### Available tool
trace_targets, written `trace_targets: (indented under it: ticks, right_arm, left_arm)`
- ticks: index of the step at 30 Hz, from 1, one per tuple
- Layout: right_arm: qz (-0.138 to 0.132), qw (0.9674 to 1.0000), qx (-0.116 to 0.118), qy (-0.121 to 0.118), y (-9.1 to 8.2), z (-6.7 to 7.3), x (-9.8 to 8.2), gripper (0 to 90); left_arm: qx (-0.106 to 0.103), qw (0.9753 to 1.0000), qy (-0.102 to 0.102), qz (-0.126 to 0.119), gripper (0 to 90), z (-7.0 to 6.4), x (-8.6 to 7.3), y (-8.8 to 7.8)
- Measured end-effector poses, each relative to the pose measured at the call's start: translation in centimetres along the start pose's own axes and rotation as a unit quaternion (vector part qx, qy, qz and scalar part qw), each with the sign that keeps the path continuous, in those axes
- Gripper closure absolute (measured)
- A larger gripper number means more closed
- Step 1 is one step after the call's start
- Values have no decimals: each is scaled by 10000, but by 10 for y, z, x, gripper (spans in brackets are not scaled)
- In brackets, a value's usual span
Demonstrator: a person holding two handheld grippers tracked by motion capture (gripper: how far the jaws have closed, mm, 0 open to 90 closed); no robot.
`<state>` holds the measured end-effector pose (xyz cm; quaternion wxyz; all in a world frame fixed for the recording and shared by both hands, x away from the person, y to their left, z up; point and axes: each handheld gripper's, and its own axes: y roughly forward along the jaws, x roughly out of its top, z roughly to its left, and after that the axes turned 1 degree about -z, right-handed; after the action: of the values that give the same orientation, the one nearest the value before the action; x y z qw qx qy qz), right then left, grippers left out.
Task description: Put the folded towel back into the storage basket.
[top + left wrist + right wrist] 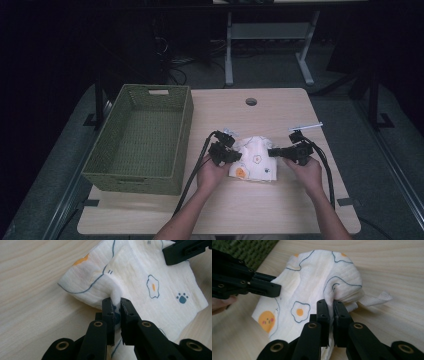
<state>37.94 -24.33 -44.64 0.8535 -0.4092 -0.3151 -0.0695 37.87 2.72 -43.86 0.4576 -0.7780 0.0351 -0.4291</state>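
Note:
A white cloth [256,159] printed with fried eggs, paw marks and an orange face lies crumpled on the wooden table [280,210]. My left gripper [235,156] is shut on the cloth's left edge; in the left gripper view a fold of the cloth [140,280] is pinched between the jaws of that gripper [116,302]. My right gripper [272,152] is shut on the cloth's right edge; in the right gripper view the cloth [312,287] bunches up between the jaws of this gripper [329,303]. A white tape loop [378,298] sticks out from the cloth.
A green woven basket [177,145] stands empty at the table's left, close to my left hand. A round cable hole [251,101] is near the table's far edge. A small white strip [306,126] lies beyond my right gripper. Desk legs stand behind the table.

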Motion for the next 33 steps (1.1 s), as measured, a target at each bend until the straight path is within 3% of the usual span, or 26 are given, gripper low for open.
trace_targets:
  ticks: [9, 21, 33]
  right_arm:
    - [-126, 9999, 108, 23, -10, 6, 3, 850]
    - [-204, 9996, 161, -137, -19, 22, 19, 850]
    - [-471, 9980, 292, -302, -35, 45, 40, 850]
  left_arm:
    - [72, 9997, 189, -105, 839, -8, 11, -18]
    - [35, 9998, 121, -159, 839, -2, 18, -35]
    - [90, 9988, 283, -390, 838, -4, 38, -74]
